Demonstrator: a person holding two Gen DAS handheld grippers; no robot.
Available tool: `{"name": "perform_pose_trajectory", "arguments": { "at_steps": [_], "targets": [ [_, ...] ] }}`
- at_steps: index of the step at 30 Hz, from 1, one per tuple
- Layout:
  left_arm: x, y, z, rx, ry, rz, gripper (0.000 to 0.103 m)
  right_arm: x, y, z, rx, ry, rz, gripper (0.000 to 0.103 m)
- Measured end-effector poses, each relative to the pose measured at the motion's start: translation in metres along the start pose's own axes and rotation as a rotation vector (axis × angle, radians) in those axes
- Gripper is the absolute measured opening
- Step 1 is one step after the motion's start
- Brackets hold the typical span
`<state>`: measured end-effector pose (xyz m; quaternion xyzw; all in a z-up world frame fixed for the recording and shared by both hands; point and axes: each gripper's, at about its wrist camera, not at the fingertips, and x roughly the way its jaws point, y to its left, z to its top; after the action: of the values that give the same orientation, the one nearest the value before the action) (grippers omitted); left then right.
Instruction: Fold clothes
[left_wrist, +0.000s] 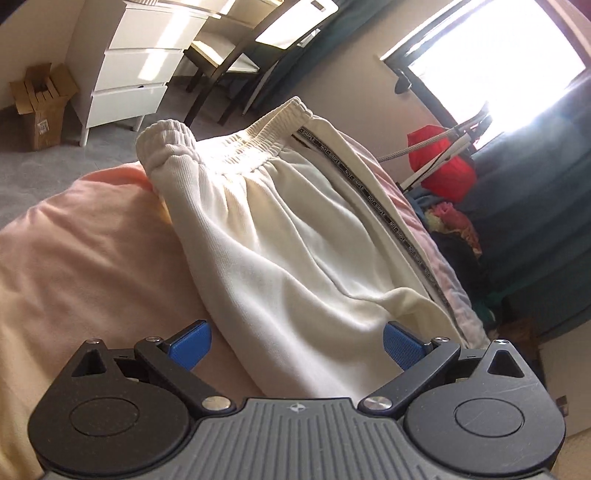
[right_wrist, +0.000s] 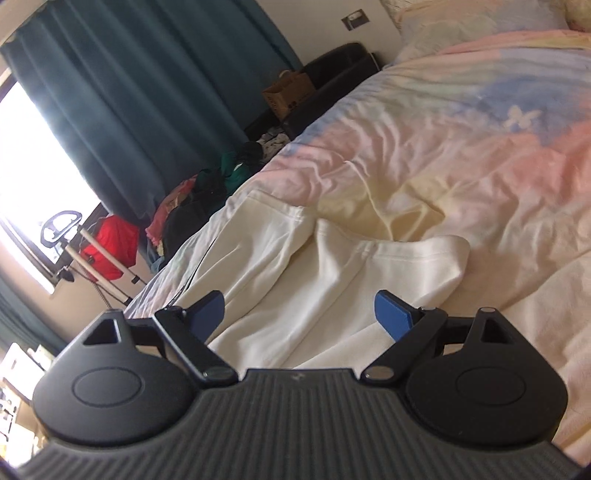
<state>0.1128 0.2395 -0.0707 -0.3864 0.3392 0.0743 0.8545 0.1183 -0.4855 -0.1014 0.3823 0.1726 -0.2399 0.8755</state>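
Cream sweatpants (left_wrist: 295, 236) lay spread on the bed (left_wrist: 74, 258), over a pastel duvet, elastic waistband at the far end in the left wrist view. A dark tape ran down the side seam, printed repeatedly "NOT-SIMPLE" in white. Left gripper (left_wrist: 297, 345) stood released, blue pads wide apart, nothing between them, hovering above the near end of the fabric. Right gripper (right_wrist: 299, 314) likewise gaped wide and empty above the leg cuffs (right_wrist: 369, 251), which lay flat and slightly crumpled. Whether either pad brushed the cloth could not be told.
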Motion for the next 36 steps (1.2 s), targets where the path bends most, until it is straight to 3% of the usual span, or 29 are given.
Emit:
{"name": "perform_pose_trajectory", "arguments": {
  "at_steps": [5, 9, 11, 16, 17, 18, 20, 21, 23, 26, 28, 33, 36],
  "targets": [
    [0.022, 0.011, 0.008, -0.108, 0.006, -0.052, 0.098, 0.001, -0.034, 0.012, 0.126, -0.041, -0.066, 0.090],
    [0.039, 0.026, 0.012, -0.176, 0.021, -0.015, 0.095, 0.001, -0.062, 0.014, 0.259, -0.073, -0.111, 0.090],
    [0.048, 0.035, 0.014, -0.210, 0.029, 0.012, 0.085, 0.002, -0.074, 0.013, 0.322, -0.078, -0.118, 0.090],
    [0.058, 0.045, 0.023, -0.264, -0.024, -0.005, 0.081, 0.021, -0.087, 0.005, 0.416, -0.017, -0.101, 0.091],
    [0.059, 0.044, 0.025, -0.256, -0.037, -0.002, 0.075, 0.029, -0.087, 0.003, 0.418, 0.013, -0.088, 0.083],
    [0.060, 0.041, 0.026, -0.237, -0.048, 0.013, 0.070, 0.037, -0.086, 0.000, 0.417, 0.042, -0.071, 0.080],
    [0.060, 0.037, 0.026, -0.196, -0.054, 0.053, 0.048, 0.052, -0.086, -0.005, 0.421, 0.089, -0.057, 0.073],
    [0.060, 0.036, 0.025, -0.176, -0.057, 0.071, 0.043, 0.059, -0.087, -0.007, 0.435, 0.107, -0.063, 0.070],
    [0.055, 0.039, 0.025, -0.158, -0.069, 0.069, 0.028, 0.068, -0.088, -0.008, 0.439, 0.120, -0.084, 0.044],
    [0.047, 0.047, 0.025, -0.194, -0.096, 0.046, 0.019, 0.074, -0.083, -0.007, 0.397, 0.119, -0.110, 0.015],
    [0.040, 0.045, 0.026, -0.178, -0.128, 0.039, 0.013, 0.072, -0.075, -0.006, 0.355, 0.101, -0.106, 0.011],
    [0.014, 0.035, 0.023, -0.102, -0.202, -0.033, 0.012, 0.051, -0.055, 0.005, 0.259, -0.023, -0.068, 0.009],
    [-0.004, 0.044, 0.020, -0.185, -0.205, -0.122, 0.011, 0.032, -0.051, 0.013, 0.236, -0.138, -0.043, 0.008]
  ]
}}
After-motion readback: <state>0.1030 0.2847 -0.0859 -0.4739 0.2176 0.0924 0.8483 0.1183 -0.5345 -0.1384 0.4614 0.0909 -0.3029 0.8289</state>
